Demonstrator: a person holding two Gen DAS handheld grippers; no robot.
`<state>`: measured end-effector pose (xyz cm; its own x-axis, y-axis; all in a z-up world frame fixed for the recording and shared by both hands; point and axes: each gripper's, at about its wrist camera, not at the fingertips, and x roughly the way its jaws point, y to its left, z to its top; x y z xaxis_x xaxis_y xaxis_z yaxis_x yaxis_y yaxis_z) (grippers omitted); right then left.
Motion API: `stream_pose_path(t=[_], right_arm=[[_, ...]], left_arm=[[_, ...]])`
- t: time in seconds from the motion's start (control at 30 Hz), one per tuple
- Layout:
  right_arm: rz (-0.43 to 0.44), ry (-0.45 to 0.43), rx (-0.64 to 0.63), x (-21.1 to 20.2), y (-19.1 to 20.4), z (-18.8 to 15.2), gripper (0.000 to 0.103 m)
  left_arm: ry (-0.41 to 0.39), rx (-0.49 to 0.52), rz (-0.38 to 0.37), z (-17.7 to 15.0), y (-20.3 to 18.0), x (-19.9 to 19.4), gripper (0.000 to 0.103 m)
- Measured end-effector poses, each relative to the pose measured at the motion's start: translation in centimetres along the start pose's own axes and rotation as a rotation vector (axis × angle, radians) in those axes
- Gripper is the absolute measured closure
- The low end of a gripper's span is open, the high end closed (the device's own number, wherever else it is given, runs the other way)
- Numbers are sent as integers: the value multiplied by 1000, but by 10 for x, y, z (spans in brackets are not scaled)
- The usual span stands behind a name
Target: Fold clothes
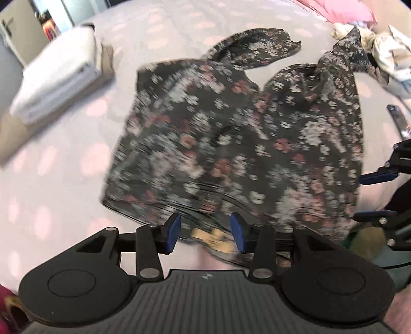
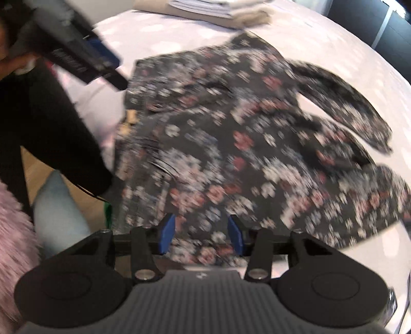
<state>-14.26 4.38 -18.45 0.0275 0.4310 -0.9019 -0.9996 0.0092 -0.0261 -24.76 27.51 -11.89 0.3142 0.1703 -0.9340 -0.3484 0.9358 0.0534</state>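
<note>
A dark floral garment [image 1: 231,133] lies spread on the pale dotted bed cover [image 1: 64,167], with its sleeves reaching toward the far side. My left gripper [image 1: 205,231] hovers over the near hem, where a beige label [image 1: 213,237] shows. Its blue pads stand apart and hold nothing. The right gripper [image 1: 372,195] enters at the right edge of the left wrist view. In the right wrist view my right gripper [image 2: 201,235] is open above the garment [image 2: 244,144], with cloth seen through the gap but not pinched. The left gripper [image 2: 102,64] appears blurred at the upper left.
A stack of folded white and beige laundry [image 1: 59,72] sits at the far left of the bed. Loose clothes [image 1: 385,51] lie piled at the far right beside a pink pillow [image 1: 346,10]. A person's dark sleeve [image 2: 38,115] and a pale blue cushion [image 2: 56,210] are beside the bed.
</note>
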Motion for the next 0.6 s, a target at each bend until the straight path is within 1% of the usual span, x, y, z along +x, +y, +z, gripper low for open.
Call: stream_pose_path(t=[0.17,0.23,0.3,0.47,0.57,0.6], right_arm=[[-1,33,74,7,-10,-19,55],[8,44,102,12,-11,-24,55],[17,54,134,16,-12,-30,55],[25,62,171,23,-15,-37,55],[24,56,176,22,-15,-38,54],[23,57,179,23,-16,-39,54]], left_arm=[[55,-130,-97,-12,-12,15,57],[78,-204,-147,-18,-15,23,54],[107,-248,-195,-24,-20,30,53],[174,-275,-237,-37,-38,53,54],[210,-262,-260,-41,-46,68,60],[219,-265,-262,-41,-48,72,68]])
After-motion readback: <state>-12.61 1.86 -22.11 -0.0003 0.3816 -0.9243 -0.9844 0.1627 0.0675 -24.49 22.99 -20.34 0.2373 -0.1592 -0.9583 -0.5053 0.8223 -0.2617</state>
